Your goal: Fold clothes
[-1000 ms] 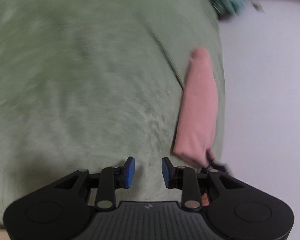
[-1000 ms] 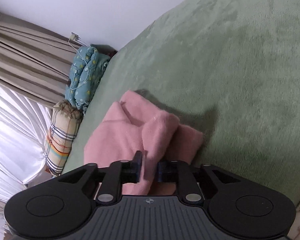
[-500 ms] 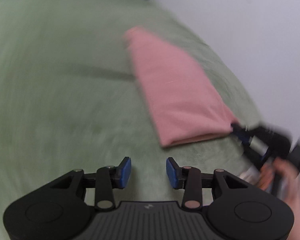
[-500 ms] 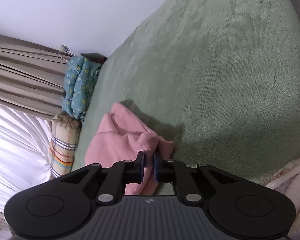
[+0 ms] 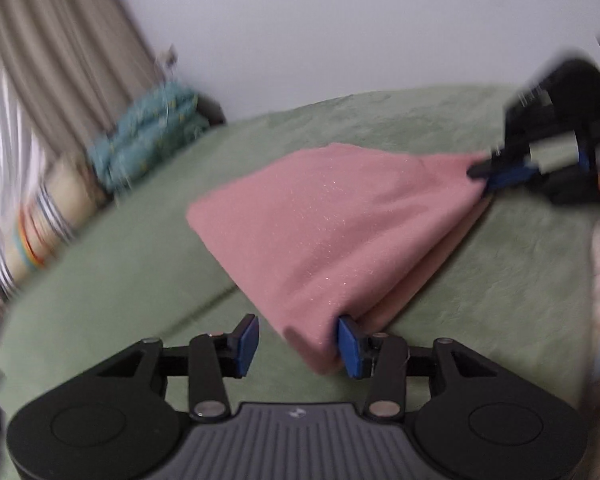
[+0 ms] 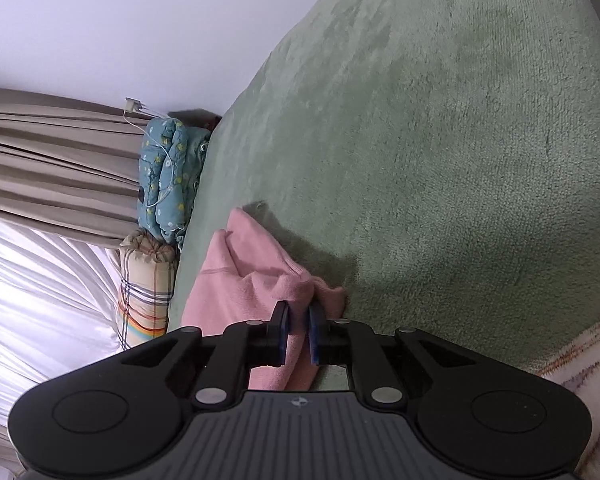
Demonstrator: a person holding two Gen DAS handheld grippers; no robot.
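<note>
Green plush bedspread (image 6: 460, 160), plain white wall (image 6: 120, 20), beige curtain (image 6: 52, 160), bright sheer drape (image 6: 40, 280)

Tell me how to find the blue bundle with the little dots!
Start at the big green blanket that covers the bed and follow its edge to the far corner, where the wall meets the beige curtain. The teal quilted bundle is squeezed in there, just above a checked pillow. It is the only teal, flower-dotted thing, with a thin white cable looped over it.
</note>
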